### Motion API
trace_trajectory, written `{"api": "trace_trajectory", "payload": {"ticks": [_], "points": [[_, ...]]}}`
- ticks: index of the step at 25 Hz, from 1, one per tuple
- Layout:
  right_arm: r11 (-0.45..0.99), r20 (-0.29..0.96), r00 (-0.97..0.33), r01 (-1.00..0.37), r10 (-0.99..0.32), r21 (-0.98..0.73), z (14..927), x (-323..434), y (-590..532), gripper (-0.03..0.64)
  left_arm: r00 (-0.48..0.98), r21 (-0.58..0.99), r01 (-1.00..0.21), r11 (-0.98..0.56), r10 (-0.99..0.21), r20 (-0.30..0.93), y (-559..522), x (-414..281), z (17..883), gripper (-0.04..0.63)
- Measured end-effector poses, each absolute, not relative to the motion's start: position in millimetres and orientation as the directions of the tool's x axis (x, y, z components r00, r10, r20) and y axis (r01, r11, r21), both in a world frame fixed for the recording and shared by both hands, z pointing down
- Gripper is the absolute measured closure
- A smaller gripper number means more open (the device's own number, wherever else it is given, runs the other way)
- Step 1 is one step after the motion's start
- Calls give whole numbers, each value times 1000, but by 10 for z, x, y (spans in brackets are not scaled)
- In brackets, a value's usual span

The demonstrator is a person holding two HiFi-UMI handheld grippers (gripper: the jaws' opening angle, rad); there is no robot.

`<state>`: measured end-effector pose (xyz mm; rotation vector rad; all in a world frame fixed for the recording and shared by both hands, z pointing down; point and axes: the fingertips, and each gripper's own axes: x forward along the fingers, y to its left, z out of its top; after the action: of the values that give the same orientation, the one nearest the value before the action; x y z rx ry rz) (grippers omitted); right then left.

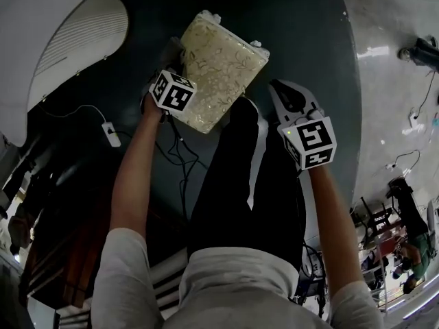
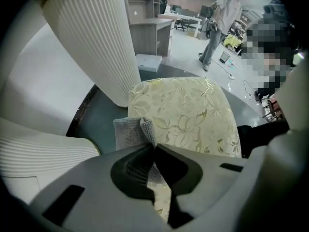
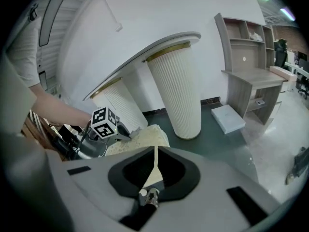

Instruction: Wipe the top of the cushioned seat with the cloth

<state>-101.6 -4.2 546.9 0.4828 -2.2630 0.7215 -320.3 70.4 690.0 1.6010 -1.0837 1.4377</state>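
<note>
The cushioned seat has a cream floral cover and stands on a dark round floor patch. My left gripper is at its near left edge, shut on a grey cloth. In the left gripper view the cloth bunches out from the closed jaws over the left edge of the seat. My right gripper hangs in the air to the right of the seat, shut with nothing in it. In the right gripper view it looks across at the seat and the left gripper's marker cube.
White ribbed columns rise just behind and left of the seat. A flat white box lies on the floor by a wooden shelf desk. Cables and a white adapter lie at the left. A person stands far off.
</note>
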Motion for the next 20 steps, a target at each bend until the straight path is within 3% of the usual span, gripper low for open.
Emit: {"api": "trace_trajectory", "payload": {"ticks": [20], "points": [[798,710,-699,-474,-84,-372,5423,-183,304,586,11,-32,-968,-249,-171,985,1093,-2298,6875,567]]}}
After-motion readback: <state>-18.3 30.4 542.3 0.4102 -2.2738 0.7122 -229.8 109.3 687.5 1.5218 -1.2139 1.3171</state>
